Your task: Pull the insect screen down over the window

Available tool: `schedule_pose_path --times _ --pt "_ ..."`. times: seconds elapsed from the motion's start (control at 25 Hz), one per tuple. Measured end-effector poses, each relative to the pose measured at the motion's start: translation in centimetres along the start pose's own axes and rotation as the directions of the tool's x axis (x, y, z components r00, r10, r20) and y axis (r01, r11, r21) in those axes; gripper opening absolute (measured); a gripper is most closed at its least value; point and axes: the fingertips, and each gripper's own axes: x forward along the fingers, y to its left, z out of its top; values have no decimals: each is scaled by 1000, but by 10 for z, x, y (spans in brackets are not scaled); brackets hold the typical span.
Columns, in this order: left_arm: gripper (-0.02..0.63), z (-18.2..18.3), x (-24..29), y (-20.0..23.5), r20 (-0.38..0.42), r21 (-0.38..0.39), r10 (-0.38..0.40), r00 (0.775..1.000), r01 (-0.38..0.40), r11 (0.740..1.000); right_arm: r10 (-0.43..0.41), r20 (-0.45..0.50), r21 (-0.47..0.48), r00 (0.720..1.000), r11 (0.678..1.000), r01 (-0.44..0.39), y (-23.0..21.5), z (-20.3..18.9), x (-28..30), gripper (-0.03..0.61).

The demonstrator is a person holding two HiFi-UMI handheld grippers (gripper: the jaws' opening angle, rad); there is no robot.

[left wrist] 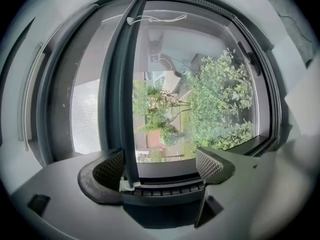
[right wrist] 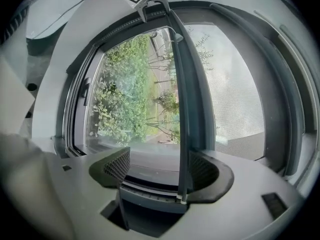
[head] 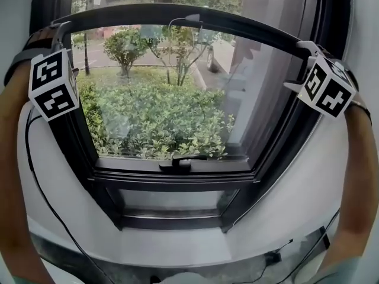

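Nearest, the left gripper (left wrist: 159, 160) and right gripper (right wrist: 159, 164) gape wide, the insect screen bar (head: 177, 12) crossing between each pair of jaws against one side. Only their views show its mesh (right wrist: 235, 109). Head view puts the bar at 12 o'clock, the window handle (head: 176, 163) at 6.

Your left gripper (left wrist: 165, 166) and right gripper (right wrist: 160, 169) are pale grey with dark, mesh-textured pads (left wrist: 207, 164). In the head view, the left cube (head: 53, 84) at nine o'clock and the right cube (head: 325, 87) at three are white with black square markers. A thin black cable (head: 31, 158) trails at eight o'clock.
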Motion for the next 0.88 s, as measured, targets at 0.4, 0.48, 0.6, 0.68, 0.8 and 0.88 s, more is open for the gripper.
schedule_pose_path --times 0.4,0.48,0.6,0.68,0.8,0.88 --pt "460 3 -4 -69 2 56 -109 994 109 992 138 -17 -4 990 990 -138 67 -2 14 365" --pt "460 4 -6 -80 1 62 -130 991 130 990 157 -16 -2 988 988 -157 78 -3 16 365" --pt "460 5 -7 -99 0 68 -160 987 160 985 189 -13 -9 982 982 -189 94 -3 19 364" --pt "462 7 -7 -112 3 73 -171 985 171 983 208 -12 -17 978 978 -208 108 -4 22 364" --pt "462 5 -8 -133 4 81 -188 982 187 979 235 -10 -29 972 971 -235 127 -2 26 364" --pt "460 5 -8 -145 9 84 -192 981 190 978 246 -9 -34 969 969 -247 138 -1 28 364"
